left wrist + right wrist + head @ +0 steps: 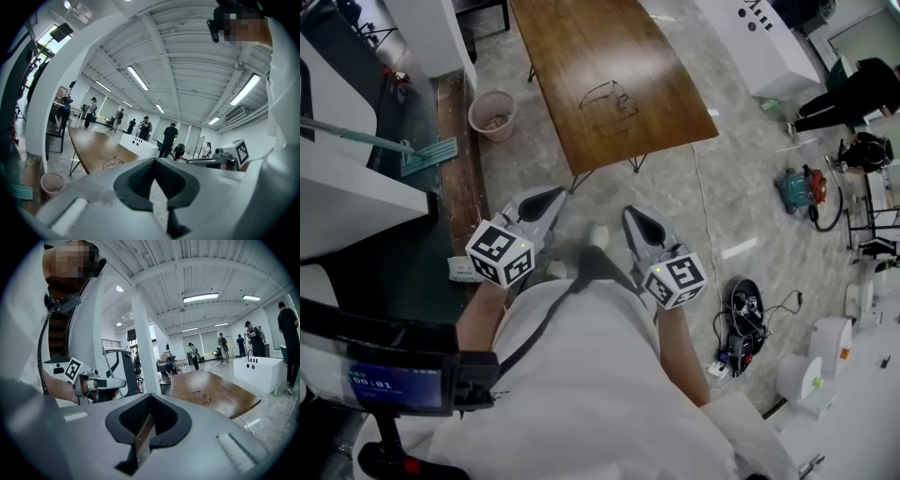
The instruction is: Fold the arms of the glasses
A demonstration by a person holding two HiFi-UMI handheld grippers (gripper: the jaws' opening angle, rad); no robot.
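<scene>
The glasses (607,101) lie on the wooden table (572,47): a thin wire frame, and the arms look unfolded. The left gripper (549,199) has its jaws pressed together with nothing between them. The right gripper (636,219) is closed and empty too. Both hang near the person's body, short of the table's edge and well apart from the glasses.

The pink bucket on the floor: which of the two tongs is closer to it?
Left. In the head view the left tongs are below and to the right of the pink bucket; the right tongs sit farther right, past the left ones.
</scene>
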